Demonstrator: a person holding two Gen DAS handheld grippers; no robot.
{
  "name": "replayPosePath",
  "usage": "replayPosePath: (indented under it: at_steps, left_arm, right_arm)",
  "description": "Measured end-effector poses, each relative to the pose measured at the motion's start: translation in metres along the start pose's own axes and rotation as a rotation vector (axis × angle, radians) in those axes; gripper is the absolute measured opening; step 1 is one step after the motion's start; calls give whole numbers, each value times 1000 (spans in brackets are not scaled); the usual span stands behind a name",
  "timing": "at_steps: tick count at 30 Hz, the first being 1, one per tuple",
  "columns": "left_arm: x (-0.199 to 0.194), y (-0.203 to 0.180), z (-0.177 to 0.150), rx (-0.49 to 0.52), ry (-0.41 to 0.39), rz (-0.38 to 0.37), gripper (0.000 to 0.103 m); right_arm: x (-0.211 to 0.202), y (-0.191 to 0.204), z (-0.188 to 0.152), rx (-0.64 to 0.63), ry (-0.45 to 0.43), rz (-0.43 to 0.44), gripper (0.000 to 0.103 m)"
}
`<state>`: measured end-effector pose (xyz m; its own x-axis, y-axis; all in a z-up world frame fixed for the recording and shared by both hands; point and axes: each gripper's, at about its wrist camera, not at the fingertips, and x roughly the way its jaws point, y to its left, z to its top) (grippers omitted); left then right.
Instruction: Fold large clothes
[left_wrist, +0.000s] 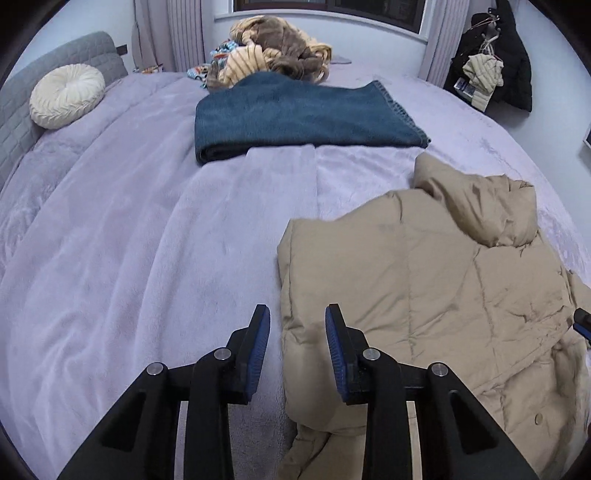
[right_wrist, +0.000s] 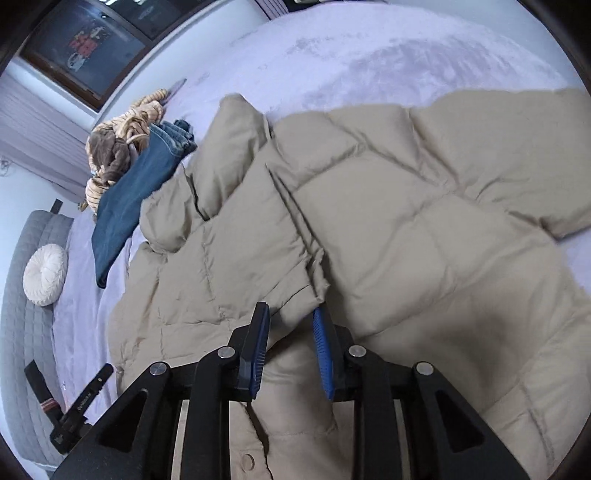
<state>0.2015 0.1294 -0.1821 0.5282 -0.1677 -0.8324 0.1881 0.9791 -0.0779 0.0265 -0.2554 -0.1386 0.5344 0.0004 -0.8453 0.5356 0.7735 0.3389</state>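
Left wrist view shows the left gripper (left_wrist: 297, 314) straddling the near left edge of a beige puffer jacket (left_wrist: 436, 280) lying on the lavender bedspread (left_wrist: 129, 240); whether its blue pads (left_wrist: 334, 339) press the fabric I cannot tell. Farther off sit folded blue jeans (left_wrist: 295, 118), a heap of striped clothes (left_wrist: 280, 51) and a round cream cushion (left_wrist: 66, 96). Over on the right wrist view, the right gripper (right_wrist: 290, 314) pinches a fold of the jacket.
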Motion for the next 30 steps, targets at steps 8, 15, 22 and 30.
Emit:
replayPosePath:
  at_steps: [8, 15, 22, 30]
  left_arm:
    - [50, -32, -5, 49, 97, 44, 33]
    - [63, -37, -11, 52, 129, 72, 34]
    - [14, -61, -9, 85, 112, 53, 34]
    - [-17, -142, -32, 140, 153, -50, 35]
  right_arm:
    - [41, 42, 12, -275, 81, -73, 26]
    - [56, 5, 0, -250, 184, -70, 18]
    - [2, -45, 6, -75, 163, 60, 36]
    - [-32, -109, 3, 122, 157, 85, 56]
